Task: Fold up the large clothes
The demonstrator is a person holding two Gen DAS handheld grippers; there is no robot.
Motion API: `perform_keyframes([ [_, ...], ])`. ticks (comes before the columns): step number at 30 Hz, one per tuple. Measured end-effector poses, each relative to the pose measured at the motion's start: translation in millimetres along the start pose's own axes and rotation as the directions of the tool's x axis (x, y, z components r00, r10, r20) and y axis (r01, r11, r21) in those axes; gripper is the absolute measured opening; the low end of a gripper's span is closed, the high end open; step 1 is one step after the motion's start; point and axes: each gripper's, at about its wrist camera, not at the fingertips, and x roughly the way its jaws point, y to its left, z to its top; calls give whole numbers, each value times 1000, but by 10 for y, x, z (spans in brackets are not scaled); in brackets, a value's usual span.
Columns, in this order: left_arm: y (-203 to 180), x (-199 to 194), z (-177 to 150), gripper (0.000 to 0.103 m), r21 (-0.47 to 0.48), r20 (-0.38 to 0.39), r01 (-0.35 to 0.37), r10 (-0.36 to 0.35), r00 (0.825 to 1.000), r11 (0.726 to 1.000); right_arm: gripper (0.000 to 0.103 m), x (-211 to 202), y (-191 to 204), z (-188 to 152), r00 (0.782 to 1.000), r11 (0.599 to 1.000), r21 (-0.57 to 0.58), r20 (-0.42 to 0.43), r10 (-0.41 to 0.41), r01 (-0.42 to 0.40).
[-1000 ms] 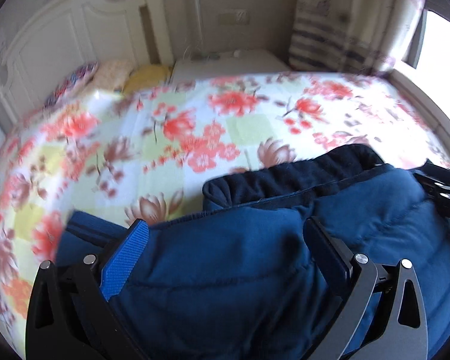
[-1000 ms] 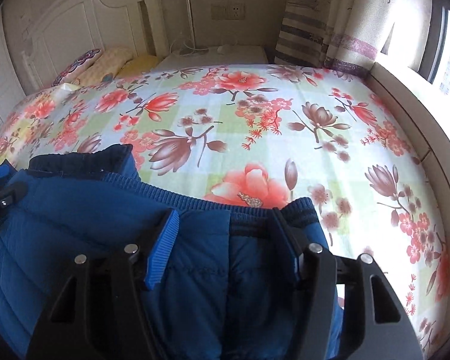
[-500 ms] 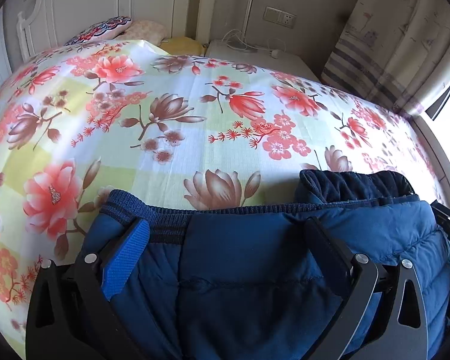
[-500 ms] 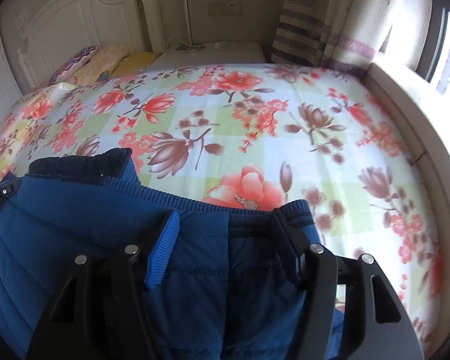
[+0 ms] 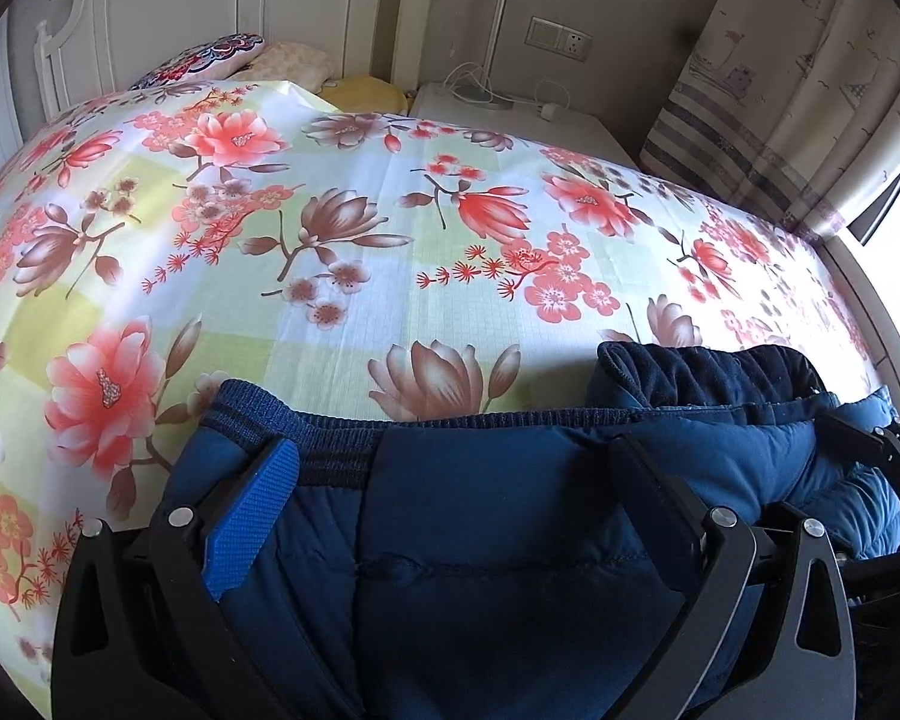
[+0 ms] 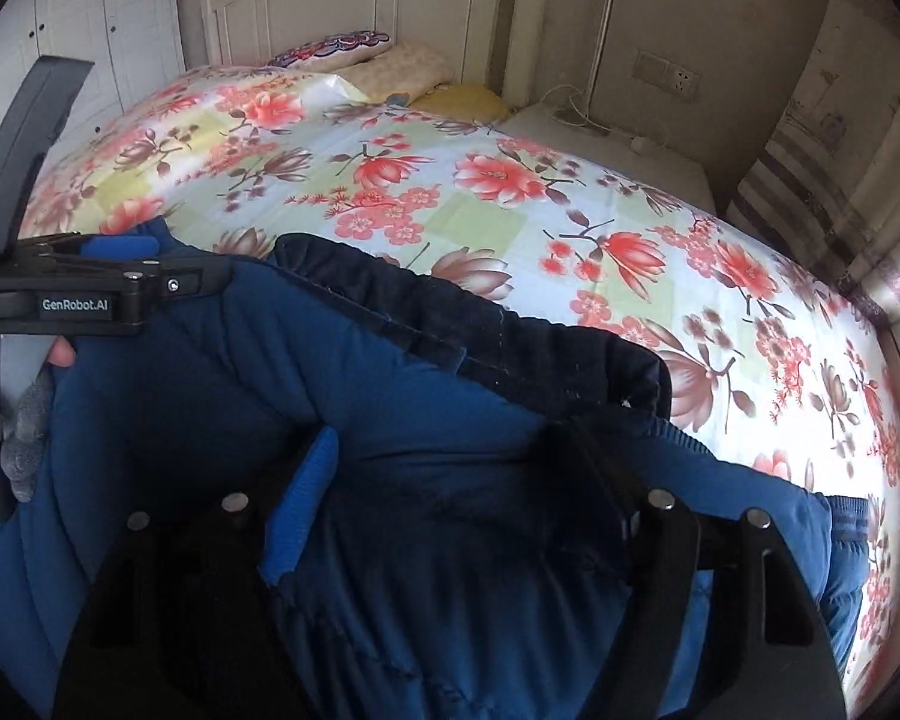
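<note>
While the quilted blue jacket [image 5: 498, 546] is lying bunched on the floral bedsheet [image 5: 354, 276], its ribbed hem and dark fleece lining [image 6: 510, 330] are showing; the left gripper [image 5: 450, 480] is clenching its padding; the right gripper [image 6: 450, 468] is opening, fabric between its jaws.

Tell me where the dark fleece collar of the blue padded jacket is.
In the left wrist view, the collar lies at the right on the floral bedsheet, behind the jacket, near the bed's window side.
</note>
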Motion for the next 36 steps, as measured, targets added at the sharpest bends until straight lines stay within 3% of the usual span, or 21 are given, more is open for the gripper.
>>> perform_keyframes([
  [2, -6, -1, 9, 99, 4, -6, -2, 2, 1000, 1000, 73, -160, -117, 5, 1000, 999, 40, 11, 8, -8],
  [6, -19, -243, -2, 97, 4, 16, -7, 7, 1000, 1000, 74, -538, -423, -110, 996, 993, 98, 63, -66, 59],
  [9, -163, -623, -108, 98, 11, 75, 58, -59, 995, 998, 74, -699, -686, -331, 993, 988, 127, 58, -101, 93],
  [11, -391, -788, -253, 99, 87, 94, 102, -110, 989, 991, 78, -689, -779, -498, 993, 985, 141, 44, -106, 99],
  [13, -625, -724, -430, 99, 184, 91, 67, -85, 992, 981, 81, -509, -880, -670, 994, 983, 150, 8, -105, 103],
  [14, -689, -574, -510, 99, 209, 61, 46, -60, 996, 977, 83, -415, -932, -746, 998, 981, 184, 5, -63, 61],
  [15, -702, -362, -570, 99, 201, 0, 53, -54, 999, 978, 84, -384, -976, -776, 999, 976, 214, 15, -29, 25],
  [23, -604, -294, -555, 99, 150, -8, 88, -88, 996, 985, 84, -379, -1009, -794, 1000, 974, 227, 8, -15, 13],
  [26, -616, -559, -544, 99, 127, 44, 8, -13, 999, 992, 83, -675, -818, -741, 990, 973, 201, 58, -130, 116],
  [28, -712, -841, -602, 99, 146, 89, 26, -40, 995, 989, 83, -963, -568, -773, 982, 983, 149, 136, -128, 108],
  [31, -968, -1180, -815, 99, 222, 170, -23, -16, 985, 975, 85, -1255, 0, -915, 970, 990, -16, 200, -136, 142],
  [33, -1072, -1165, -976, 99, 246, 170, -48, 6, 985, 968, 87, -1195, 215, -1040, 979, 990, -73, 173, -110, 124],
  [34, -1136, -1026, -1088, 99, 274, 145, -84, 45, 988, 958, 87, -1018, 331, -1141, 987, 986, -117, 117, -106, 119],
  [36, -1144, -767, -1199, 99, 287, 112, -109, 80, 991, 952, 90, -872, 371, -1246, 986, 984, -123, 127, -111, 127],
])
